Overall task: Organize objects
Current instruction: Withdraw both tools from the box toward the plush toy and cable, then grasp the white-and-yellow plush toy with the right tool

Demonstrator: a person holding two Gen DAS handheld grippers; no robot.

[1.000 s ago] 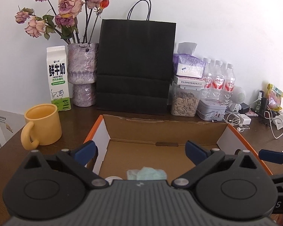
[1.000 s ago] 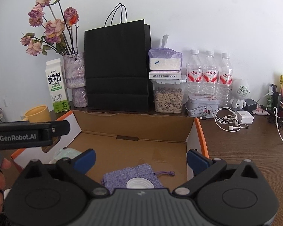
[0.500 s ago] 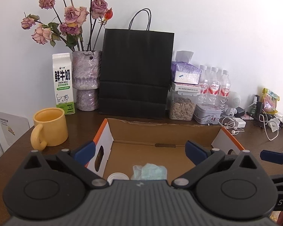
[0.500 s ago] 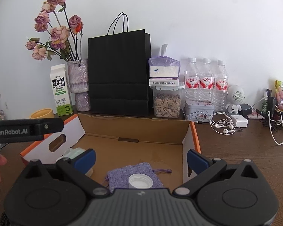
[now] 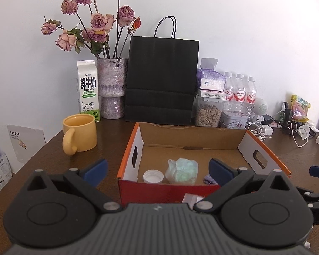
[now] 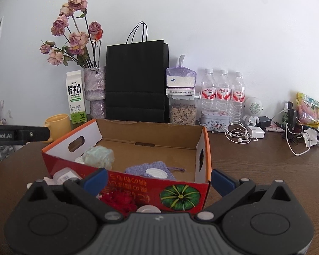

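Note:
An open cardboard box (image 5: 141, 140) with an orange rim sits mid-table; its red front (image 6: 138, 180) bears a pumpkin picture. Inside lie a pale green crumpled bundle (image 5: 181, 171), a white cap (image 5: 153, 176) and a purple pouch (image 6: 142, 167) with another white cap (image 6: 156, 173) on it. In front of the box are a red fluffy item (image 6: 119, 200), a small white bottle (image 6: 64, 176) and a white lid (image 6: 147, 209). My left gripper (image 5: 157, 167) is open and empty, short of the box's near wall. My right gripper (image 6: 158, 180) is also open and empty, above the items in front.
A yellow mug (image 5: 79, 132) stands left of the box. Along the back wall are a milk carton (image 5: 88, 90), a vase of dried roses (image 5: 111, 89), a black paper bag (image 5: 161, 80), a seed jar (image 6: 182, 111), water bottles (image 6: 222, 93), a tin and tangled cables (image 6: 240, 135).
Both grippers have pulled back and risen from over the box. The box's red front and the items lying before it have come into view. Both stay open.

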